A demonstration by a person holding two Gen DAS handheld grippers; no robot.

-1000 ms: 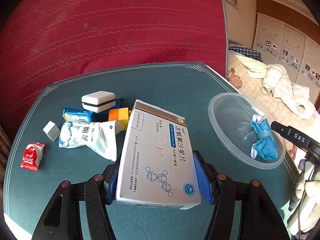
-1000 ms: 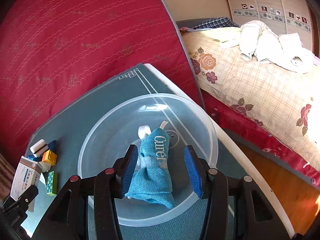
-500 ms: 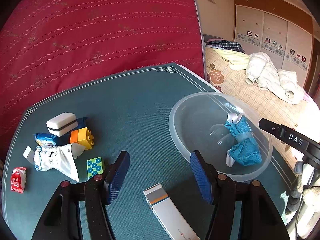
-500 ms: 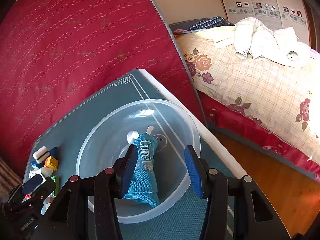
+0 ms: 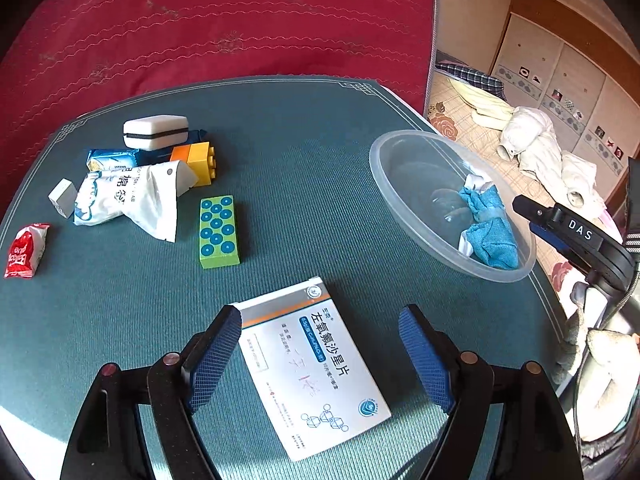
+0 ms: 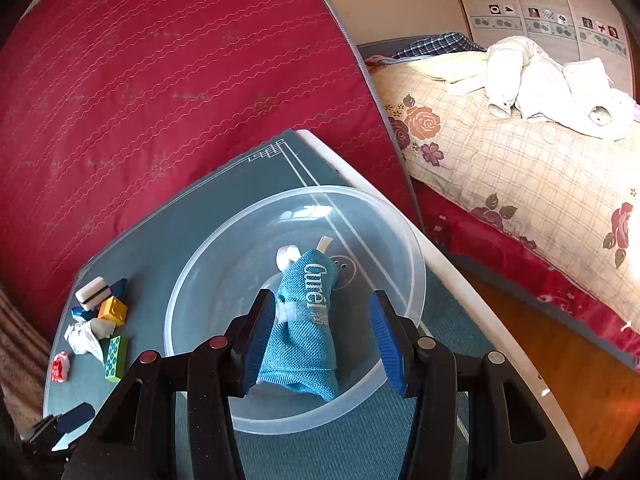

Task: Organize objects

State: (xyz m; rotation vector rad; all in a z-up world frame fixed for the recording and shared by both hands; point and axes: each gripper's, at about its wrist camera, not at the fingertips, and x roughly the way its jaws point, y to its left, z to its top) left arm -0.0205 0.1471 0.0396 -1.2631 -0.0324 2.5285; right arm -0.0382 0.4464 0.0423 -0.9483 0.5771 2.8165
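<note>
A white medicine box [image 5: 314, 366] lies flat on the teal table mat [image 5: 304, 168], between the open jaws of my left gripper [image 5: 320, 354], which hovers above it. A clear plastic bowl [image 5: 404, 168] stands at the right and holds a blue cloth pouch [image 5: 490, 228]. In the right wrist view my right gripper [image 6: 324, 340] is open over the bowl's [image 6: 208, 276] near rim, with the pouch [image 6: 306, 320] between its jaws, untouched. The right gripper also shows in the left wrist view [image 5: 532, 218].
At the left lie a green dotted block [image 5: 218, 232], an orange-yellow brick [image 5: 198, 160], a white case [image 5: 156, 131], a white cotton-swab bag [image 5: 128, 200], a blue packet [image 5: 110, 159], a small grey cube [image 5: 63, 198] and a red sachet [image 5: 24, 250]. A red mattress [image 5: 200, 20] stands behind; a bed [image 6: 520, 152] is at the right.
My left gripper let go of the medicine box, which now lies flat on the mat, and swung back over it. My right gripper stays open over the bowl.
</note>
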